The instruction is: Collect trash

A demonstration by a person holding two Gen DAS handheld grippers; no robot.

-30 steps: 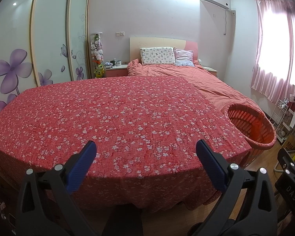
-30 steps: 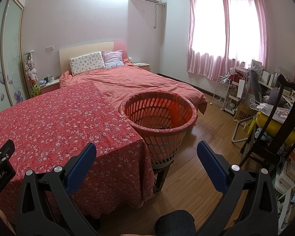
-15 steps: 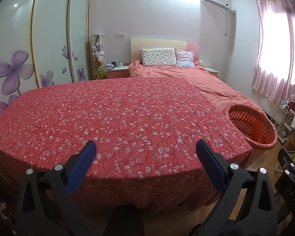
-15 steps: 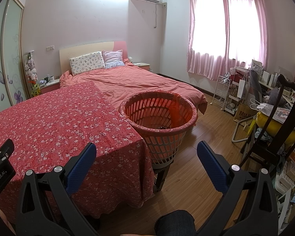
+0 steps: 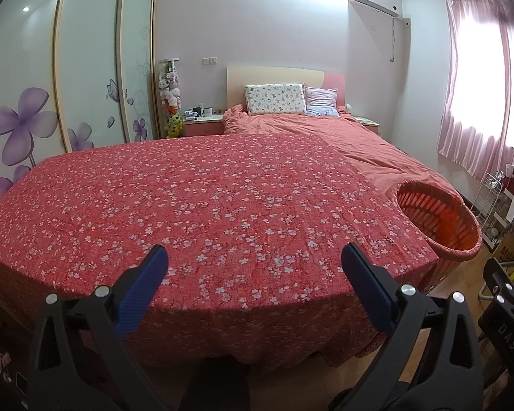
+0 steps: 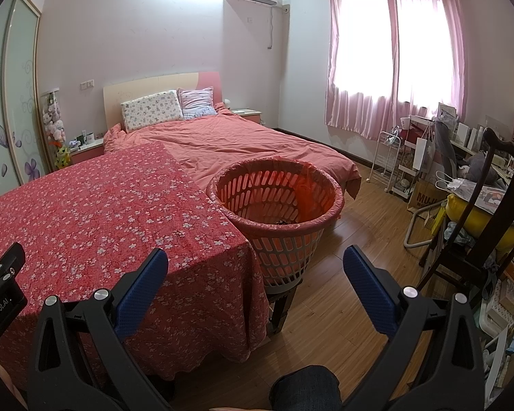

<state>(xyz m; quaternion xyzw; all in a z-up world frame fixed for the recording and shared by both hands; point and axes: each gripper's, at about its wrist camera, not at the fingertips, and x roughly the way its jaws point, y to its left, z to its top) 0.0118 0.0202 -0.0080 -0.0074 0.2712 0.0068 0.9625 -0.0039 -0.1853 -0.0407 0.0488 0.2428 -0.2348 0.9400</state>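
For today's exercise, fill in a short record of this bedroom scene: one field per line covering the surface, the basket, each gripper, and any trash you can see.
surface: table under a red floral cloth, nothing lying on it
basket: orange basket with a liner, beside the table's right corner, raised on a dark stand
basket contents: a few dark bits at the bottom, too small to identify
left gripper: open, holding nothing, pointed over the table
right gripper: open, holding nothing, pointed toward the basket
trash on table: none visible
behind: bed with two pillows
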